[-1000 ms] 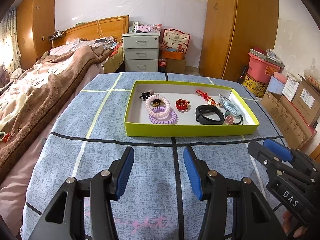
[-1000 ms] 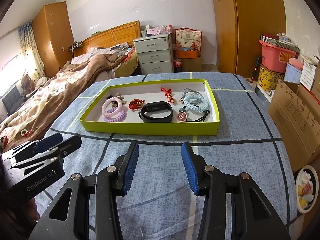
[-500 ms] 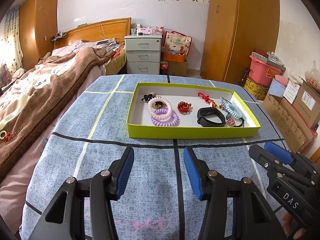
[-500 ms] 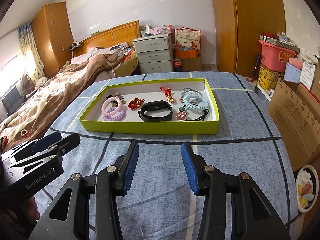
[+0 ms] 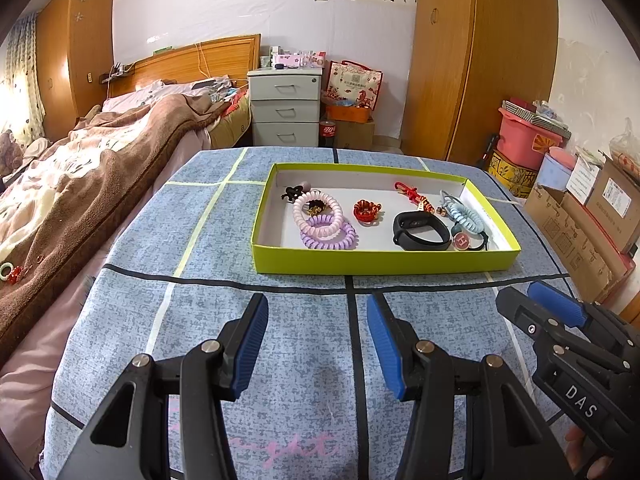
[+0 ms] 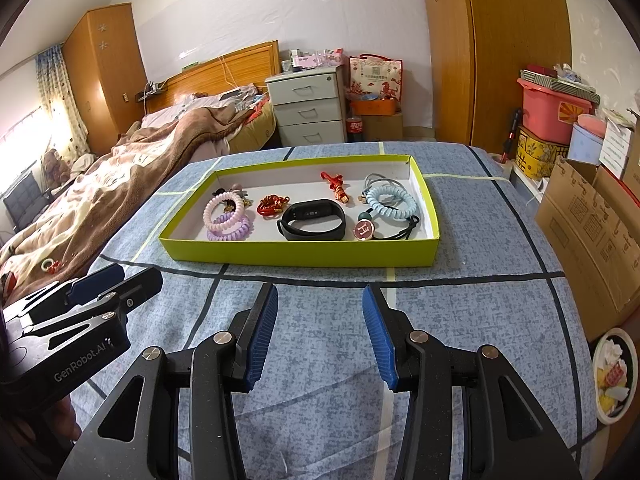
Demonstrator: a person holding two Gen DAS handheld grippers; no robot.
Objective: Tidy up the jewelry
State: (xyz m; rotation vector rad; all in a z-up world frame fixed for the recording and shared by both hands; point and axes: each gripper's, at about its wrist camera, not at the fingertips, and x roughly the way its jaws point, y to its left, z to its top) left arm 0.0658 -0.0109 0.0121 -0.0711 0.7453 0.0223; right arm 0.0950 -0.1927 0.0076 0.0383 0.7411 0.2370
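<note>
On the blue checked tablecloth [image 5: 216, 308] ahead of you sits the lime-green tray [image 5: 380, 261], and all the jewelry lies inside it. From its left end you have a pink coil hair tie [image 5: 318, 212] overlapping a purple coil hair tie [image 5: 330, 236], then a red knotted bracelet [image 5: 366, 212], a black fitness band [image 5: 420, 232] and, at the right end, a light-blue coil hair tie [image 5: 464, 216] just beside a pink round charm [image 5: 462, 241]. A red tassel charm [image 5: 412, 194] lies towards the far wall of the tray. Compared with a second ago, the tray looks a little smaller and farther up in your left wrist view, with more cloth showing in front of it; your right wrist view looks the same. Your left gripper [image 5: 316, 340] hangs over bare cloth, jaws released and nothing between them. Your right gripper [image 6: 320, 332] is likewise spread wide and empty, well short of the tray
</note>
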